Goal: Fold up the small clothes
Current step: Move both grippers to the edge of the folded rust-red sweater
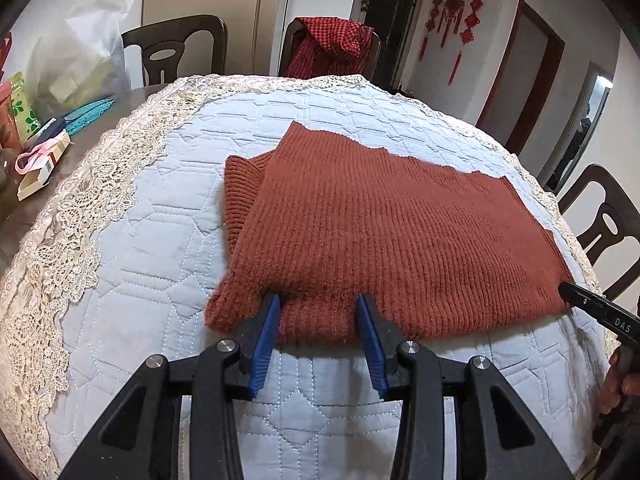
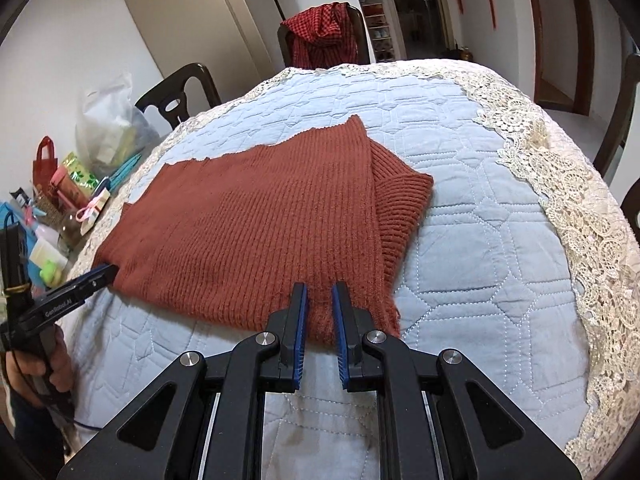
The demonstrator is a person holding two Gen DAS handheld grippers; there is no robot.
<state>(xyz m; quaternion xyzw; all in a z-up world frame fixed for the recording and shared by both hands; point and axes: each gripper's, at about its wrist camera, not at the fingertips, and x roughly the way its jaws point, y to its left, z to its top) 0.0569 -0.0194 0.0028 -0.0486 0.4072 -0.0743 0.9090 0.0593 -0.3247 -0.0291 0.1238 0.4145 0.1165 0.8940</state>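
A white plastic bag (image 1: 86,56) holding pale boxes stands far left on the tabletop (image 1: 132,96). The left gripper (image 1: 318,300) has its jaws apart over the rust sweater (image 1: 380,232) hem; the right gripper (image 2: 320,292) has its jaws pinching that hem.

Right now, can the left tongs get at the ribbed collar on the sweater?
Probably yes: the collar lies uncovered just beyond the left tongs, with only sweater between.

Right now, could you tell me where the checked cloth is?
The checked cloth hangs over the chair at the table's far edge, beyond the sweater.
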